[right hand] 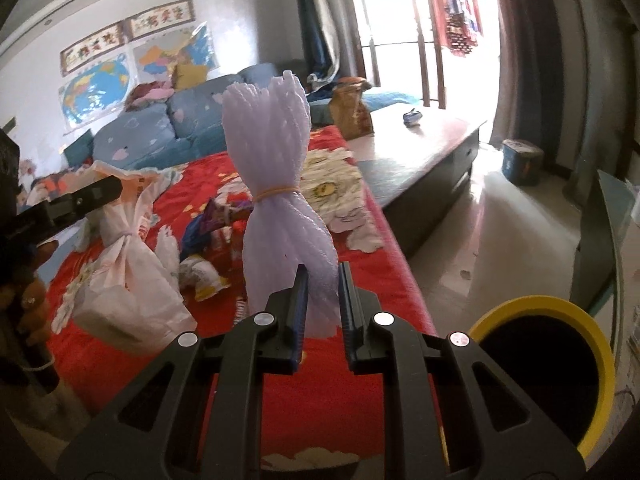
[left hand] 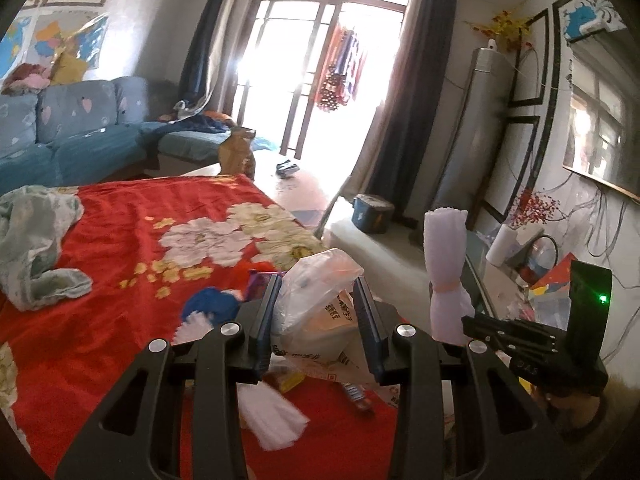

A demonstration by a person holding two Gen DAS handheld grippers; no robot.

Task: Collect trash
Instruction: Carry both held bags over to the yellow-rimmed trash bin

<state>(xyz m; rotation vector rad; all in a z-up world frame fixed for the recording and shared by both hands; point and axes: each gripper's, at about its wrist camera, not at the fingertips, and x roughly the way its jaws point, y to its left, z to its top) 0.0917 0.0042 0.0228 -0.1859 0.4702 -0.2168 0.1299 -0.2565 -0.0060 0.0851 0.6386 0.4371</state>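
The right gripper (right hand: 323,312) pinches the bottom of a pale lilac foam-net bundle (right hand: 276,184), upright and cinched by a rubber band (right hand: 278,192). Left of the bundle, a knotted plastic bag (right hand: 128,276) hangs from the left gripper (right hand: 106,188) over the red floral bedspread (right hand: 352,360); right of it stands a yellow-rimmed bin (right hand: 600,360).

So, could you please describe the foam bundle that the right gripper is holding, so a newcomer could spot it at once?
Start at the red floral bedspread and find the right gripper above its edge, beside the yellow-rimmed black bin. Clamped upright between its fingers is a pale lilac foam-net bundle. Unlike the knotted white plastic bag nearby, it is ribbed and cinched at the waist by a yellow rubber band.
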